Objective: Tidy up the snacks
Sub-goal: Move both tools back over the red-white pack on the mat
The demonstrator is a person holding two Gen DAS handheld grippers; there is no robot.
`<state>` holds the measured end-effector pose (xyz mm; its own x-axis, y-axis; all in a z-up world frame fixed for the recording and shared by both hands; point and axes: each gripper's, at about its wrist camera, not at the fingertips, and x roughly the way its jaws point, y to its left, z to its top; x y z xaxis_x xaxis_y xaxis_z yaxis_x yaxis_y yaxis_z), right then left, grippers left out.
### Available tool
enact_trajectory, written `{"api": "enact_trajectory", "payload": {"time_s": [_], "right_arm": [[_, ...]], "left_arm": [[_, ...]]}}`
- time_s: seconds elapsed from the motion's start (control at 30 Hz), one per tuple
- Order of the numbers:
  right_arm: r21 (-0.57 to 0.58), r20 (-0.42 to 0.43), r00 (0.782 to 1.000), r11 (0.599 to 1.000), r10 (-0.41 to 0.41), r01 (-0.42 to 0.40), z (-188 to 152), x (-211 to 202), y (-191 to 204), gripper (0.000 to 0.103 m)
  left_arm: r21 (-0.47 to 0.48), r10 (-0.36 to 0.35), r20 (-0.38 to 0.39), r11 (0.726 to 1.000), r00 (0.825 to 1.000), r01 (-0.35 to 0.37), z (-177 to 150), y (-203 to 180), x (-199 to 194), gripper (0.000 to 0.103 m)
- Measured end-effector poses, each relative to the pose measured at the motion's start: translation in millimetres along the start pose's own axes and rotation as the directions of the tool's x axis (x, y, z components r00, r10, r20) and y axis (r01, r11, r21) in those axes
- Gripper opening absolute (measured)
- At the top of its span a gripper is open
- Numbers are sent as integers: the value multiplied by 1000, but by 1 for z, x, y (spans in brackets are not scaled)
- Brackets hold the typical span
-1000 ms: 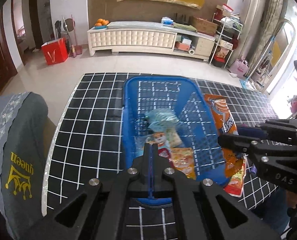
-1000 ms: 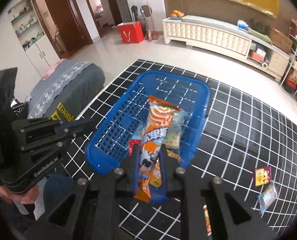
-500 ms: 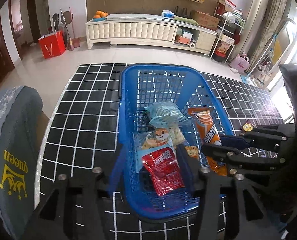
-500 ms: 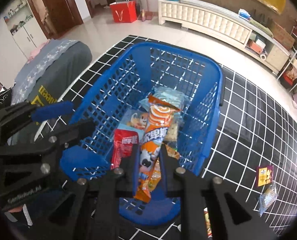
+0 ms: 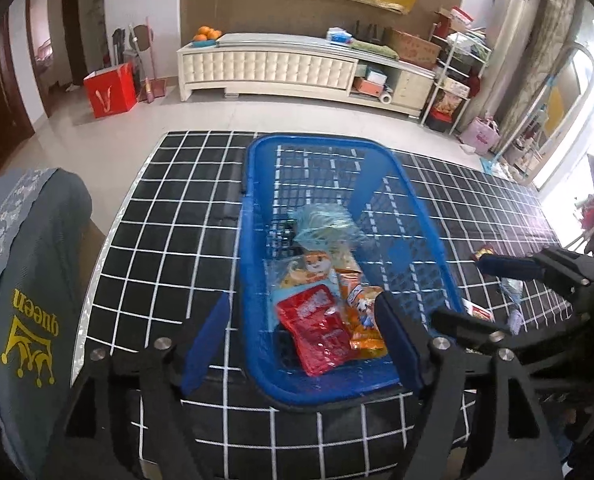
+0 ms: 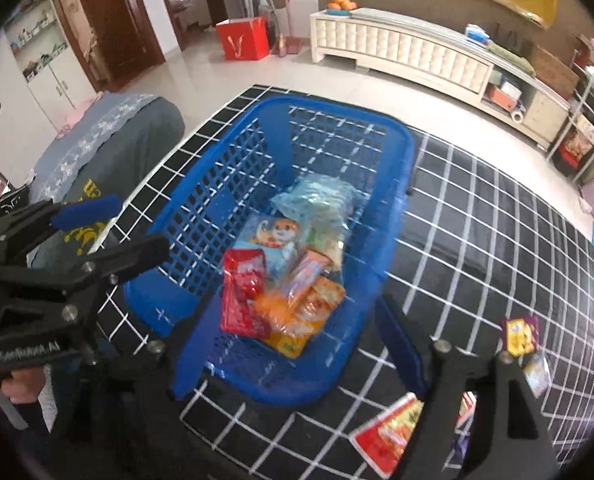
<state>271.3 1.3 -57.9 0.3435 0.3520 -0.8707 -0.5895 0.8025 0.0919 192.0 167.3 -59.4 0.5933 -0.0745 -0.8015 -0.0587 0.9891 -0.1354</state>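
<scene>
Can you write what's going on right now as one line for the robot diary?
left gripper: opening, empty | right gripper: opening, empty | red packet, orange packet: in blue basket | table: packets left

Setting: home living room. Evidence: long cream tufted TV cabinet [image 5: 297, 74] carrying a dish of oranges [image 5: 207, 34]; tiled floor; dark wooden doors [image 6: 113, 20]; red gift bag [image 5: 111, 90]; cluttered wire shelving [image 5: 453, 80]. Foreground: table under a black grid-patterned cloth [image 5: 157, 240].
</scene>
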Motion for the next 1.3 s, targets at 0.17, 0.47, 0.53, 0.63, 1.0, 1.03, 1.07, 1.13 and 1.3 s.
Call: {"api": "enact_trajectory", "payload": {"time_s": [0.17, 0.47, 0.53, 0.63, 1.0, 1.03, 1.07, 1.13, 1.3], "right_arm": [[87, 20, 999, 996, -26, 25, -26, -29, -36, 85], [196, 55, 993, 977, -102, 89, -72, -67, -91, 87], [217, 41, 992, 970, -119, 108, -84, -70, -103, 87], [272, 27, 990, 954, -138, 126, -105, -73, -123, 88], [362, -46, 983, 914, -179, 183, -167, -62, -169, 97], [366, -50, 982, 912, -180, 186, -170, -61, -172, 97], [371, -56, 982, 910, -180, 187, -173, -59, -174, 97], [385, -66, 982, 904, -177, 188, -180, -54, -180, 98], [407, -101, 980, 892, -171, 198, -193, -40, -189, 99]], "left_arm": [[72, -32, 5, 997, 999, 32, -6, -35, -9, 77], [219, -75, -25, 973, 997, 79, -17, -119, -10, 77], [243, -88, -39, 965, 995, 95, -20, -136, -5, 77], [277, -108, -55, 953, 993, 119, -28, -163, 3, 77], [391, -131, -196, 898, 972, 200, -70, -235, 59, 77], [401, -126, -211, 893, 969, 203, -74, -239, 66, 77], [407, -123, -231, 889, 965, 211, -78, -241, 74, 77], [411, -119, -265, 884, 957, 224, -83, -244, 86, 77], [417, -99, -316, 879, 944, 232, -90, -246, 117, 77]]}}
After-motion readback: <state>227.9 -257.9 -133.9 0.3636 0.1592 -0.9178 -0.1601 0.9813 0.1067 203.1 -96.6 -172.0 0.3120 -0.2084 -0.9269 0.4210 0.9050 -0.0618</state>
